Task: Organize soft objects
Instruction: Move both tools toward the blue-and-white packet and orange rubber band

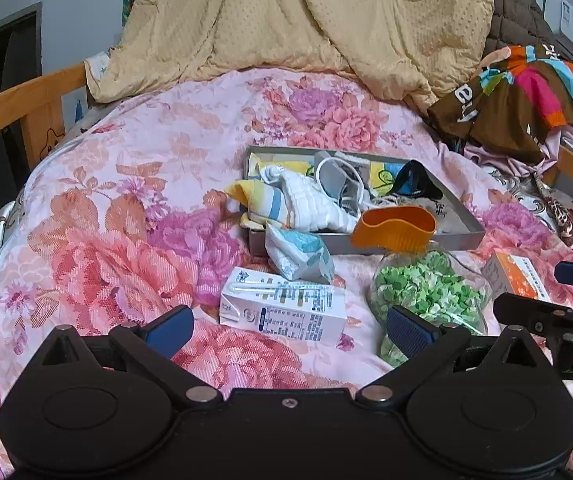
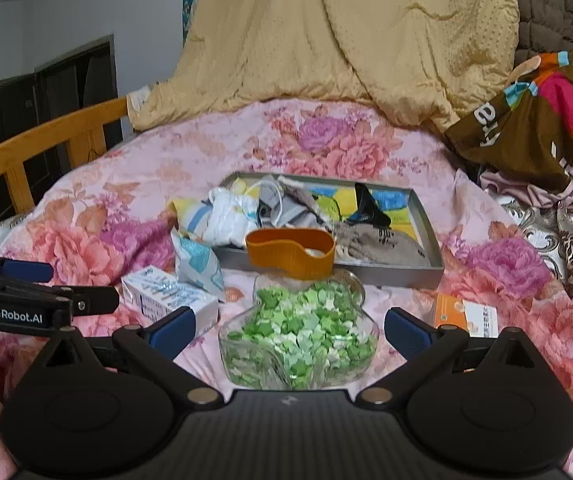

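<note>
Nearest to us, both pairs of jaws stand wide open and hold nothing: the left gripper [image 1: 288,330] hovers over the flowered bedspread [image 1: 98,216] with a white carton [image 1: 282,306] lying just beyond its blue pads, while the right gripper [image 2: 289,330] straddles a glass jar of green paper stars [image 2: 300,332] with an orange lid [image 2: 290,254]. A little farther, between carton and tray, we find a small pale-blue soft packet [image 1: 298,254] — it leans against the tray's near wall, slightly right of the left jaws' centre line and well left of the right ones, so we judge the left hand the nearer. Its long axis seems to run from near right to far left, across the left jaws' opening at a slant. Beyond it sits the grey tray [image 1: 468,222], already holding socks and cloths, with a white and striped bundle [image 1: 286,204] spilling over its left near edge. Farthest lie a yellow quilt [image 1: 306,16] and a bright striped garment [image 1: 526,88]. The left view shows the carton's full face and the packet unobstructed; the right view shows the tray's interior more openly, and an orange box [image 2: 466,316] to the right of the jar, which the left view gives only partly.
</note>
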Available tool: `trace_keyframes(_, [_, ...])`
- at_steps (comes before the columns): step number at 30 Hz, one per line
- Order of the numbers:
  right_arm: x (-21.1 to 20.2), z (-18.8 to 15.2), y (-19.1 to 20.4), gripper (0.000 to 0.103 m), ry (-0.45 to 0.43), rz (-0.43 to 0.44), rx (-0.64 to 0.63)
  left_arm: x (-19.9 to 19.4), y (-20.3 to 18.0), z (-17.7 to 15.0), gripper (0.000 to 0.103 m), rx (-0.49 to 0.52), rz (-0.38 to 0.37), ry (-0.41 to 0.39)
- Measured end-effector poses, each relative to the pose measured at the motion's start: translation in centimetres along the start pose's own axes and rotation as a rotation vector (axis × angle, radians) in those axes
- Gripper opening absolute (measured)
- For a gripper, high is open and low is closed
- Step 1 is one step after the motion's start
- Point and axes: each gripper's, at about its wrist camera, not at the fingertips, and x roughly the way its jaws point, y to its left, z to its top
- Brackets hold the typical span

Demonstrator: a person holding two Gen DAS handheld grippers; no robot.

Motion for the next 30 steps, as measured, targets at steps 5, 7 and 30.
trace_keyframes(5, [0.5, -0.3, 0.1, 0.102, 0.044, -0.006, -0.007, 0.3, 0.1, 0.0, 0.102, 0.009, 0.019, 0.016])
trace_keyframes(7, [0.7, -0.4, 0.2, 0.102, 0.058, -0.005, -0.014, 0.4, 0.2, 0.0, 0.102, 0.008, 0.030, 0.027])
trace_keyframes(30, [3.3, -0.6, 2.2, 0.102, 0.112, 0.021, -0.099, 0.8, 0.5, 0.3, 0.102, 0.017, 0.084, 0.108])
